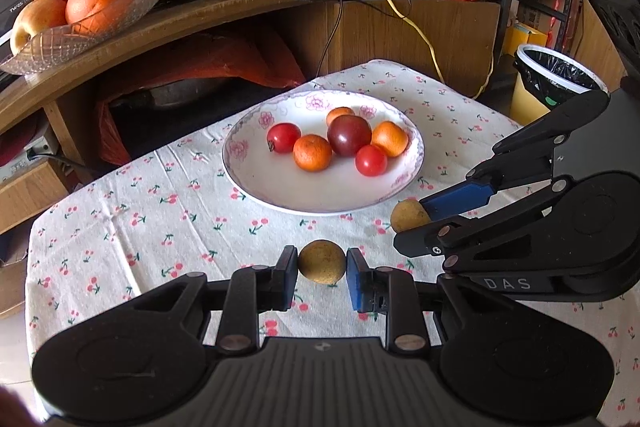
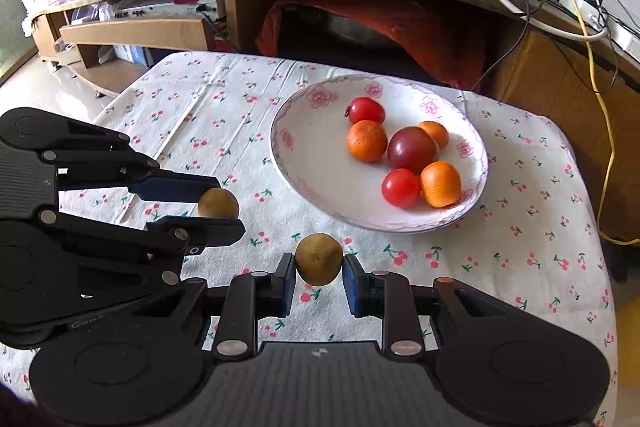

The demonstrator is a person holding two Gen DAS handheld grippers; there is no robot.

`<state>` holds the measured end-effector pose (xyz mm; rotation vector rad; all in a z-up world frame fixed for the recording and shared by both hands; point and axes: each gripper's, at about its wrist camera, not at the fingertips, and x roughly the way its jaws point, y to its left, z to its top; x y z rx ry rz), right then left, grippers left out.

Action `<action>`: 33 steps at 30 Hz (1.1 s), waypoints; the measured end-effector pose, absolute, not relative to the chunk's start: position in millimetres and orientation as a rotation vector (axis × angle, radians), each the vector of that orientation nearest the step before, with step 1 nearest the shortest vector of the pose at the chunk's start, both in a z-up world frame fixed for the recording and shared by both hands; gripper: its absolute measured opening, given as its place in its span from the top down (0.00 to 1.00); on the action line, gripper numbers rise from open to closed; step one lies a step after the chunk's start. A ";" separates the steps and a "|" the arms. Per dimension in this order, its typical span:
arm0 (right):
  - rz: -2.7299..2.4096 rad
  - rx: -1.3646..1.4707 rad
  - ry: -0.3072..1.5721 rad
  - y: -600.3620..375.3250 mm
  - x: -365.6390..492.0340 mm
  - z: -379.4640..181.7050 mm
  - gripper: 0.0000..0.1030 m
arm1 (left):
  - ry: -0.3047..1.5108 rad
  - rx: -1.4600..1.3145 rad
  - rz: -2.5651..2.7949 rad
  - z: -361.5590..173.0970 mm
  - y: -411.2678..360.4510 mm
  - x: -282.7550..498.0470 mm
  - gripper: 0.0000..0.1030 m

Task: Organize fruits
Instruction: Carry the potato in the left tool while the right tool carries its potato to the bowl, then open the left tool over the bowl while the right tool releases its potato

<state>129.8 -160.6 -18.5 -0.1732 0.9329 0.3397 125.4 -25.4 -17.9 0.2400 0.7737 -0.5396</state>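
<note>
I carry a brown fruit clamped in each gripper, left gripper (image 1: 322, 263) and right gripper (image 2: 319, 265), above the tablecloth (image 1: 120, 227); next I judge both go into the plate (image 1: 280, 195).

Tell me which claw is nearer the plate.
Right. The right claw, shut on a brown fruit, sits just off the plate rim; the left claw, gripping another, is further back.
</note>
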 end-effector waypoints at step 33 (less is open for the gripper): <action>0.189 -0.036 0.869 -193.2 199.2 -17.1 0.74 | 0.780 0.151 -0.452 -25.9 -55.2 208.2 0.67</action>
